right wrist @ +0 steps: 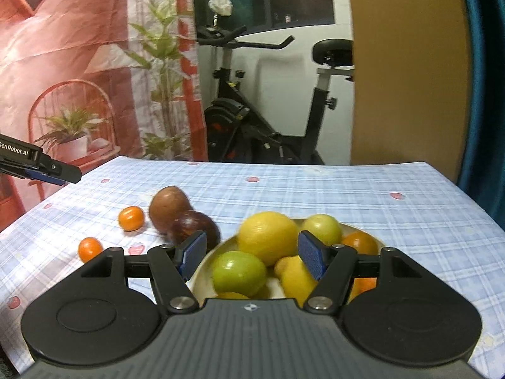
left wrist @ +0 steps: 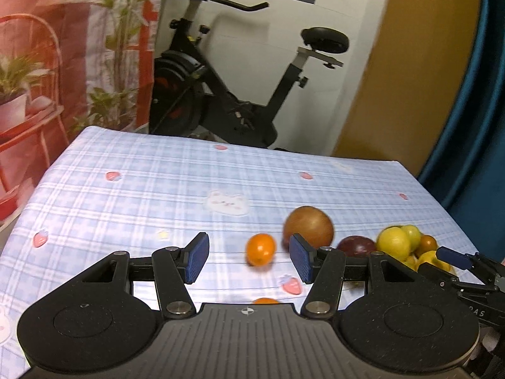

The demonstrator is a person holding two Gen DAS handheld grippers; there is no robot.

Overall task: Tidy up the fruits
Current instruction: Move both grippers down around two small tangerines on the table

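Note:
My left gripper (left wrist: 249, 259) hovers open over the blue checked tablecloth (left wrist: 142, 189). A small orange fruit (left wrist: 260, 249) lies on the cloth beyond its pads, untouched. Another orange one (left wrist: 266, 300) peeks out under the gripper body. To the right sit a brown round fruit (left wrist: 308, 229) and a dark purple fruit (left wrist: 356, 246). My right gripper (right wrist: 252, 257) stands open above a cream bowl (right wrist: 202, 265) that holds a big lemon (right wrist: 268, 237), a green fruit (right wrist: 239, 273), another lemon (right wrist: 296, 276), a pale green fruit (right wrist: 323, 229) and an orange fruit (right wrist: 359, 241). Nothing is gripped.
The right wrist view shows the brown fruit (right wrist: 169, 208), the purple fruit (right wrist: 192, 229) and two small orange fruits (right wrist: 131, 218) (right wrist: 90, 248) left of the bowl, with the left gripper (right wrist: 63, 175) at far left. An exercise bike (left wrist: 221, 94) stands behind the table.

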